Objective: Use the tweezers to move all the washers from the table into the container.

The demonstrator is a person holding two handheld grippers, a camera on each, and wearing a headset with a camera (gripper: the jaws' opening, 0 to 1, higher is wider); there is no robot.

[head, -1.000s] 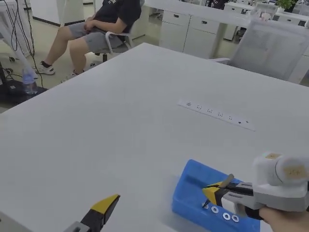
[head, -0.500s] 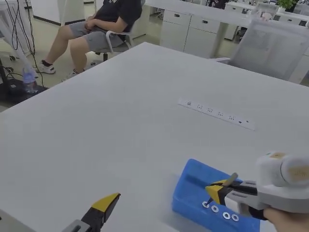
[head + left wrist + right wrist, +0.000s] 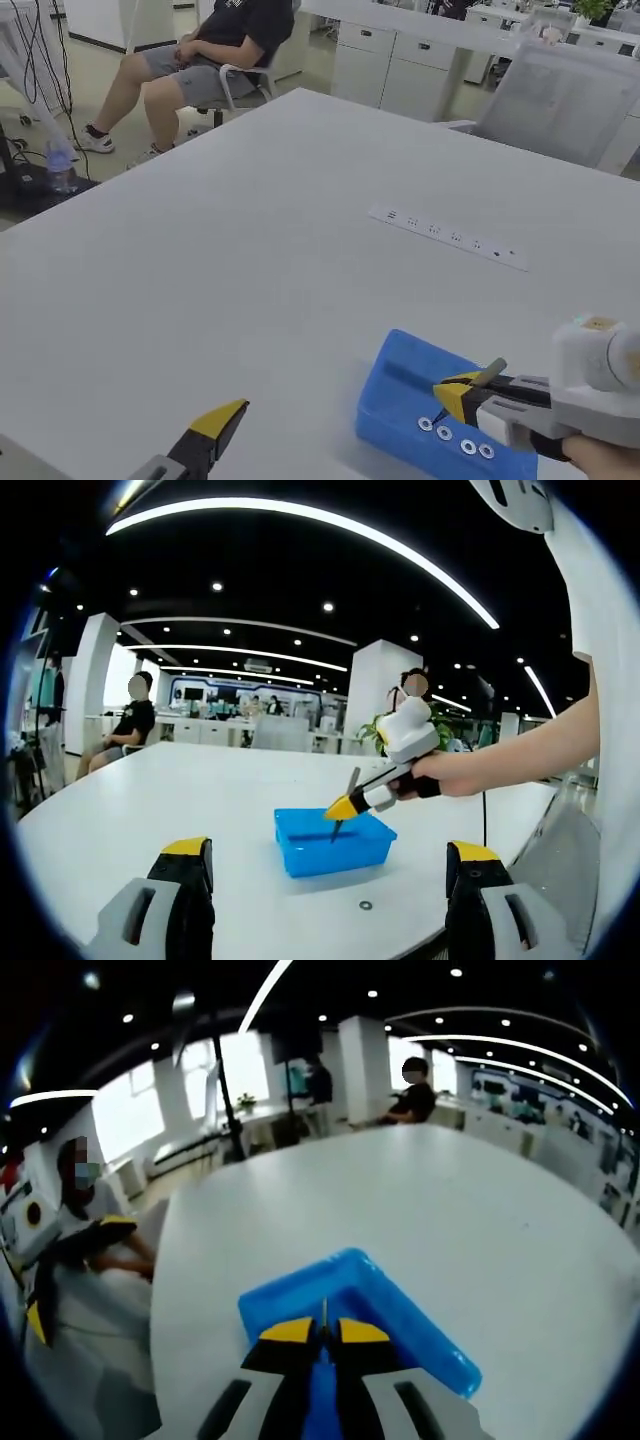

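A blue container (image 3: pixel 395 385) stands on the white table near the front right, with several washers (image 3: pixel 445 432) lying in it. My right gripper (image 3: pixel 455 395) hovers over the container's right part, shut on thin tweezers (image 3: pixel 490 372) whose tip points down into it. In the right gripper view the tweezers (image 3: pixel 323 1312) stick out between the closed yellow jaws above the container (image 3: pixel 410 1335). My left gripper (image 3: pixel 328 852) stands wide open, facing the container (image 3: pixel 300 852). One washer (image 3: pixel 366 905) lies on the table in front of it. A yellow fingertip (image 3: pixel 220 420) of the left gripper shows at the front.
A power strip (image 3: pixel 445 238) lies farther back on the table (image 3: pixel 250 230). A person sits on a chair (image 3: pixel 235 85) beyond the far left corner. White cabinets and another chair (image 3: pixel 560 100) stand behind the table's back edge.
My right gripper has drawn a little to the right with the tweezers, and one more washer now shows in the container where the tip was. The left gripper has stayed put.
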